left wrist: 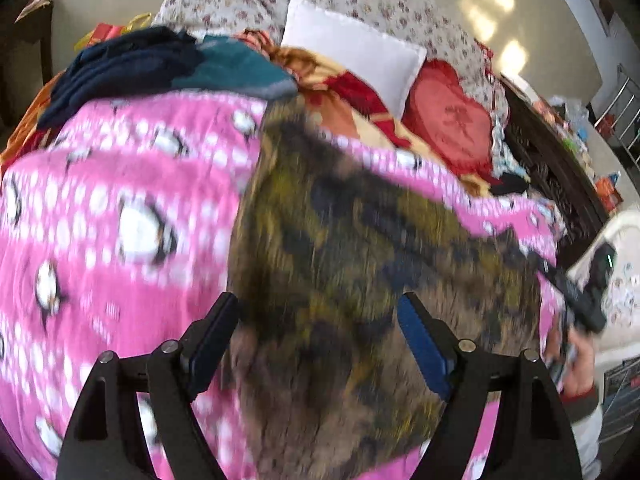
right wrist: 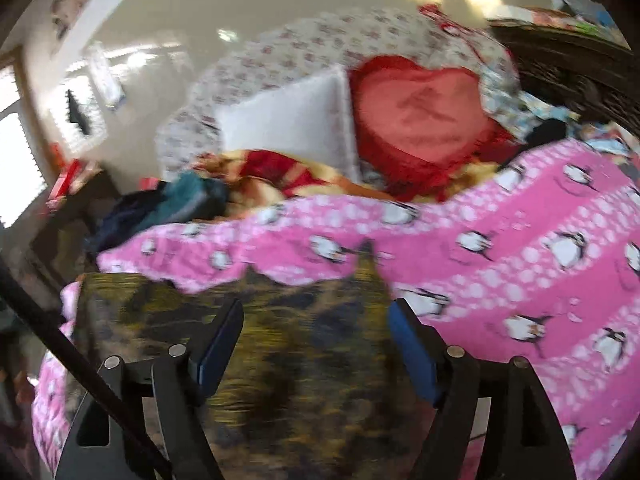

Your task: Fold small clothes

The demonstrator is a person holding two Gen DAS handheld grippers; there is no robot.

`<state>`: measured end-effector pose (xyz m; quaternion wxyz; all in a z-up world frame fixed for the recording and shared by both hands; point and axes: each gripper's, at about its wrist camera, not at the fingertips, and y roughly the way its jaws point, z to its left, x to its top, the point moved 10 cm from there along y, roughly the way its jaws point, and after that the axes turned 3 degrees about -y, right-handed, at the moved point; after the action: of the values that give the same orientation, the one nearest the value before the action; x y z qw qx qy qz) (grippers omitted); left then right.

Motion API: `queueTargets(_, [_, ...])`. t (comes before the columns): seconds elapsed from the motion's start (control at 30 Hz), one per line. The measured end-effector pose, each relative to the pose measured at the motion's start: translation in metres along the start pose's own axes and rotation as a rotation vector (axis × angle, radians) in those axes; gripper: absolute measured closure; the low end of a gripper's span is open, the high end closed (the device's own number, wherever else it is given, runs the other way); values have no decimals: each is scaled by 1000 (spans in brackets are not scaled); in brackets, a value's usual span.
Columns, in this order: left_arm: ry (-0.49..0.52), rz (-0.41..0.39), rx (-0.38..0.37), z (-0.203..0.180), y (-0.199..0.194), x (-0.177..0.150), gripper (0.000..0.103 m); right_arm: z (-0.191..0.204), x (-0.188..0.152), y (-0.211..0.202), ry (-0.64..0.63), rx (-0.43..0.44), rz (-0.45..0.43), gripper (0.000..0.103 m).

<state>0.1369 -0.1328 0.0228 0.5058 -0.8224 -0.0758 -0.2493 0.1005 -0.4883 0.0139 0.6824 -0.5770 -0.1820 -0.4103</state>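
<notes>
An olive, brown and dark blue patterned garment (left wrist: 352, 248) lies spread on a pink penguin-print blanket (left wrist: 120, 208). My left gripper (left wrist: 318, 312) is open just above the garment's near part, holding nothing. In the right wrist view the same garment (right wrist: 304, 344) lies on the blanket (right wrist: 520, 248), and my right gripper (right wrist: 316, 320) is open over its near end, empty. The right gripper (left wrist: 580, 280) also shows at the right edge of the left wrist view. Both views are motion blurred.
A pile of dark blue and teal clothes (left wrist: 160, 64) lies at the far left of the bed. A white pillow (left wrist: 352, 52) and a red heart cushion (left wrist: 448, 116) lean at the head. A dark wooden bed frame (left wrist: 552, 176) runs along the right.
</notes>
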Motion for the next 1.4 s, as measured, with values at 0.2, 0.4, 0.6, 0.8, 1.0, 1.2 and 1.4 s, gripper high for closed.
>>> queueTargets(0.2, [20,43,11,10,2,-43,22,-14,-8,36,24,-9,104,60])
queueTargets(0.4, [26,120,30,20,22,-80,22,-30,7,24,-28,-112,18,95])
queueTargets(0.6, [10,108,42,22,25,-88,21,-53,-10,39,49,-127,72,88])
queueTargets(0.8, [32,62,9,17,3,-96,20,-39,-37,-35,95,2,14,27])
queueTargets(1.0, [-12,87,-22,23,8,-109,18,-21,-110,-62,78,87,126,25])
queueTargets(1.2, [-16,74,-15,17,16,-110,16,16,-153,-44,67,213,191,83])
queueTargets(1.4, [113,79,-35,-4,-6,-114,73,27,-134,-85,-9,220,86,95])
